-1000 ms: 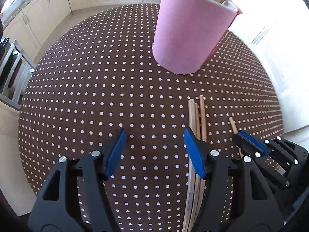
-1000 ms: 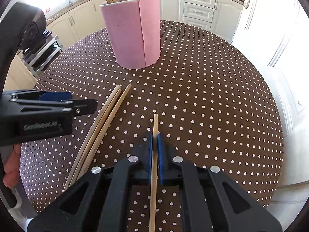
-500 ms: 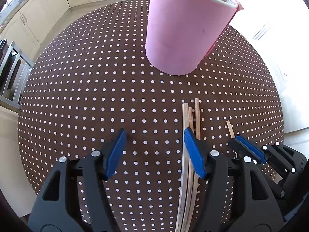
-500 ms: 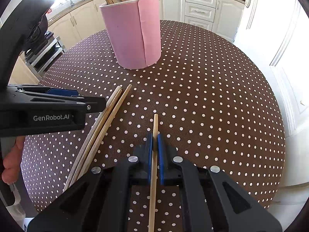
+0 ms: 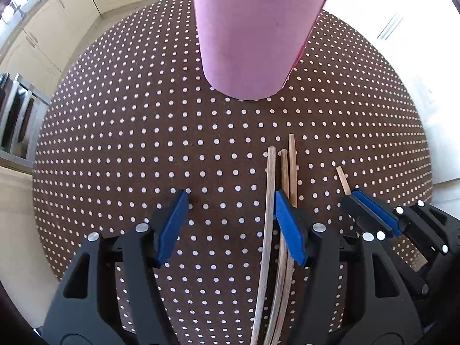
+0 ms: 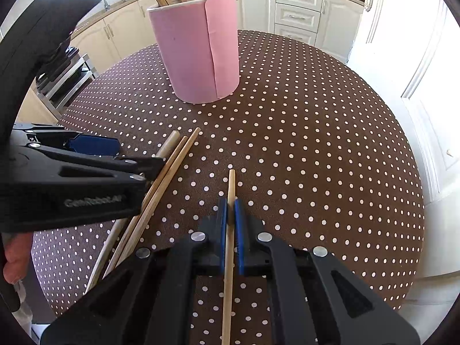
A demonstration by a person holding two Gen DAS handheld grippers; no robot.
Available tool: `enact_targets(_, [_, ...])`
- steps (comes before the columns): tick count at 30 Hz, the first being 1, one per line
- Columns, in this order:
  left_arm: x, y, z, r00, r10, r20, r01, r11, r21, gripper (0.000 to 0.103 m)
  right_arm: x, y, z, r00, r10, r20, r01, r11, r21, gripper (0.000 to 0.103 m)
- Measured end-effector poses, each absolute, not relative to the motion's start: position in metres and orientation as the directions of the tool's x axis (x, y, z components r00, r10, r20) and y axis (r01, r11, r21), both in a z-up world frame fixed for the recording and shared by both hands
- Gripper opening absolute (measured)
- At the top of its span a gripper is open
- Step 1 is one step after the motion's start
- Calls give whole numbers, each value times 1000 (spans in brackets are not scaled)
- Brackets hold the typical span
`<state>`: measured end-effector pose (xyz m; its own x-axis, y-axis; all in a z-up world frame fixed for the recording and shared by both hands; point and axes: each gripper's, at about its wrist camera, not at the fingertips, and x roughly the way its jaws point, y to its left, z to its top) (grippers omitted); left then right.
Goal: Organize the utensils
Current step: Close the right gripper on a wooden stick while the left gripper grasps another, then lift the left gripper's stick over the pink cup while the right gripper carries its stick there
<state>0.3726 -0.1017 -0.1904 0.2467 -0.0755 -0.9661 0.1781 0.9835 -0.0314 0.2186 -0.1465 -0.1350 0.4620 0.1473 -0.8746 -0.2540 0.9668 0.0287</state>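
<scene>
While a single chopstick (image 6: 228,247) is clamped between its blue pads, the right gripper (image 6: 229,215) is held over the dotted tablecloth (image 6: 316,158). To its left, three loose chopsticks (image 5: 283,201) are seen lying side by side, with the left gripper (image 5: 230,221) spread wide and empty above them, its right pad over them. Farther ahead, the pink holder (image 6: 198,54) is seen standing upright, with more chopsticks inside.

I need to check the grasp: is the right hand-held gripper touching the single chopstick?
Touching. The right wrist view shows the right hand-held gripper with both blue pads pressed on the single chopstick.
</scene>
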Motion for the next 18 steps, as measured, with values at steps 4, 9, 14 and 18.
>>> enact_targets(4, [371,-111,-194,258,-66,-964,179,984,-20,58,217,-147,-135,464,153,-873,-252,967,36,5])
enact_targets(9, [352,-111,-190,291,-57,-955,214,977,7,14,217,-147,-135,464,146,-874,-251,967,28,5])
enact_targets(14, [335,-112,-194,321,-59,-945,232,972,18,7,214,-139,-135,475,102,-874,-255,967,-26,5])
enact_targets(18, [325,-108,-195,335,-79,-939,222,975,-3,6,216,-139,-136,474,101,-875,-253,967,-25,4])
